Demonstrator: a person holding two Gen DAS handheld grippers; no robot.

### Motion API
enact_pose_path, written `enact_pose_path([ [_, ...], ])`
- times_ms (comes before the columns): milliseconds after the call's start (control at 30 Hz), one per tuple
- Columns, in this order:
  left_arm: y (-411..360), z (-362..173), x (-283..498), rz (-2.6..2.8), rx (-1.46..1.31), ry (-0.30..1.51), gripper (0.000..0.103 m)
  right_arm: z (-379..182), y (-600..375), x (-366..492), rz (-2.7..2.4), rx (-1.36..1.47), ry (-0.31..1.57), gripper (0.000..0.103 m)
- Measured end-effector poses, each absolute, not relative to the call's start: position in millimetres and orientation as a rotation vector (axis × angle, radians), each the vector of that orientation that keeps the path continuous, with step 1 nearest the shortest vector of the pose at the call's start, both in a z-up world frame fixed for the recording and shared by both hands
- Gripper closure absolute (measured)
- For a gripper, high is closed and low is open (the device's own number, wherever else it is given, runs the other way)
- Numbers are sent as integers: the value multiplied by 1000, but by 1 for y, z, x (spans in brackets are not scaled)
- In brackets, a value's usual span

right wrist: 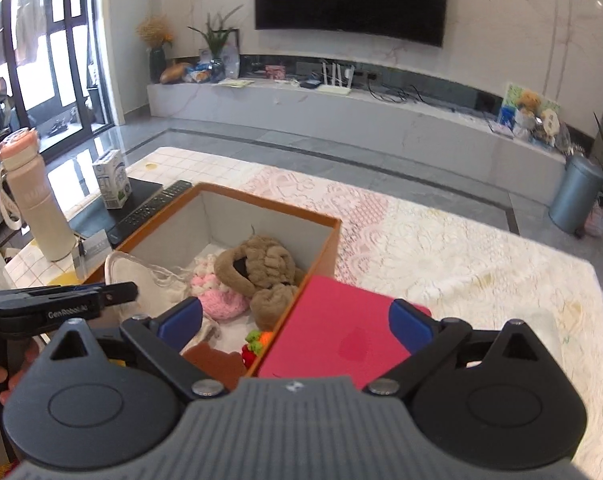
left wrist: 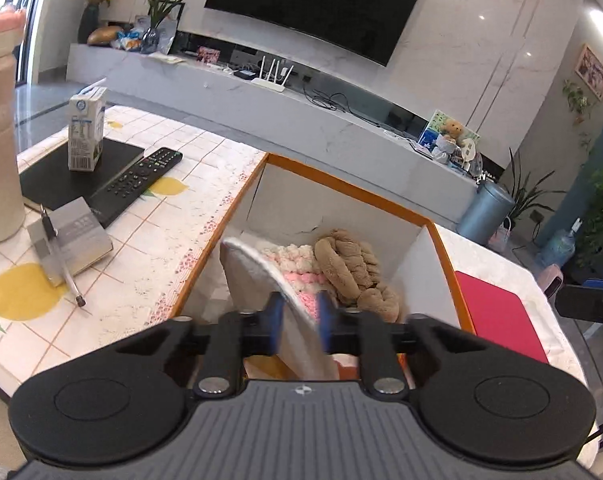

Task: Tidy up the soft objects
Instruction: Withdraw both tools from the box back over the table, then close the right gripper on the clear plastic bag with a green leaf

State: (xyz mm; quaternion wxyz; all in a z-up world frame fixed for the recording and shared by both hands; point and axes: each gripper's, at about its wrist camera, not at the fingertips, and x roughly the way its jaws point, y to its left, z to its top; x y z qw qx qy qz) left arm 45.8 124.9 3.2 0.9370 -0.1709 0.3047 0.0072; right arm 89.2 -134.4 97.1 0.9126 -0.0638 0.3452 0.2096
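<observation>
Here, white pad (left wrist: 261,276) pinched between left gripper (left wrist: 299,320) jaws, over box (left wrist: 341,184).

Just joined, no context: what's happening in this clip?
A person is sorting soft things into an orange-rimmed box on the table. The left tool is shut on a white cloth piece, holding it over the box's near corner. Already inside lie a brown plush toy and a pink knitted item. The right tool is open and empty, above the box edge and a red pad beside it.
</observation>
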Motion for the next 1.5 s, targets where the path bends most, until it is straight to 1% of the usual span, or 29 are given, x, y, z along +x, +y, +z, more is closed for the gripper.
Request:
enact_pose_path([
  [100,117,-2,49,-11,-314,648,89,93,-145,91,415,-104,726,5],
  [133,115,-5,53,-23,-316,681,92,92,-148,92,411,-92,728,5],
  [233,110,-14,56,-9,-352,768,96,90,-159,91,406,-56,728,5],
  [367,94,0,34,34,-299,741,96,85,-172,91,406,-64,739,4],
  [400,89,4,27,24,-278,736,90,83,-174,91,406,-80,742,4],
  [433,84,10,21,21,-267,727,79,82,-176,90,400,-96,740,3],
  [467,81,16,16,32,-256,704,71,80,-179,89,393,-110,736,3],
  [500,77,22,9,54,-242,668,48,79,-183,89,384,-122,733,3],
  [533,72,31,4,88,-222,618,29,77,-187,88,374,-130,730,3],
  [567,67,38,-3,113,-196,559,25,75,-192,88,366,-137,728,3],
  [600,61,45,-7,124,-160,509,23,74,-197,88,359,-143,724,3],
  [700,44,66,-10,95,-71,452,18,72,-217,89,310,-157,705,3],
  [833,26,83,-4,32,-91,435,17,77,-250,90,236,-116,675,3],
  [1033,-11,88,16,-38,-77,449,16,95,-308,83,62,-123,622,3],
  [1133,-32,83,29,-63,-53,462,16,93,-335,80,-68,-139,610,3],
  [1333,-67,69,38,-104,-19,448,16,49,-372,89,-130,-35,686,3],
  [1433,-79,55,42,-118,44,489,16,20,-377,103,-85,20,754,3],
  [1500,-84,45,43,-120,80,521,18,2,-374,110,-54,45,811,3],
])
